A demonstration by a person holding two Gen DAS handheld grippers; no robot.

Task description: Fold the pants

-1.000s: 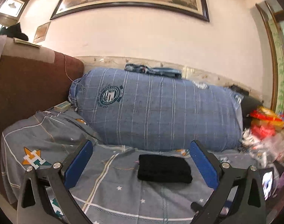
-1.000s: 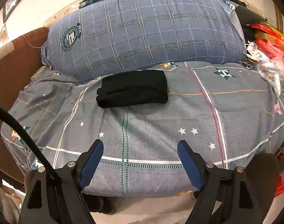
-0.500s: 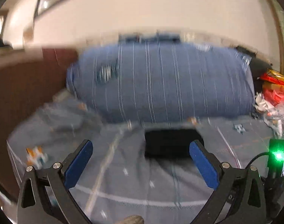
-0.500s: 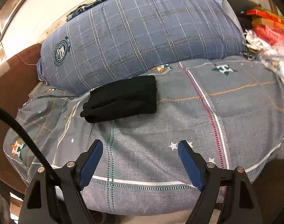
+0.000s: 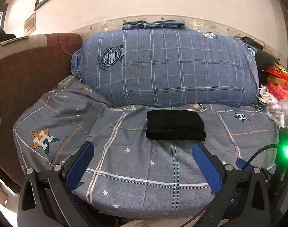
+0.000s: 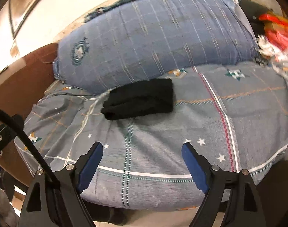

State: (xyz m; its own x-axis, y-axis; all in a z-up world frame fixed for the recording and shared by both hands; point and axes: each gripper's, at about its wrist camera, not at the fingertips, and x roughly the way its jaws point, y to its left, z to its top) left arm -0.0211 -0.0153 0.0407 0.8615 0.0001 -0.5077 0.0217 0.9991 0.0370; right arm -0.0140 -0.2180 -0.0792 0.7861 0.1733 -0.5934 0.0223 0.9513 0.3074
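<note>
With the pants (image 5: 175, 125) lying folded ahead of both spread, empty grippers, left gripper (image 5: 142, 163) and right gripper (image 6: 143, 162), drawing straight back seemed wisest.

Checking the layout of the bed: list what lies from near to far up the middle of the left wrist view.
left gripper with its fingers apart → grey star-print bedsheet → folded black pants → blue plaid pillow → denim garment on top of it → wall.
</note>
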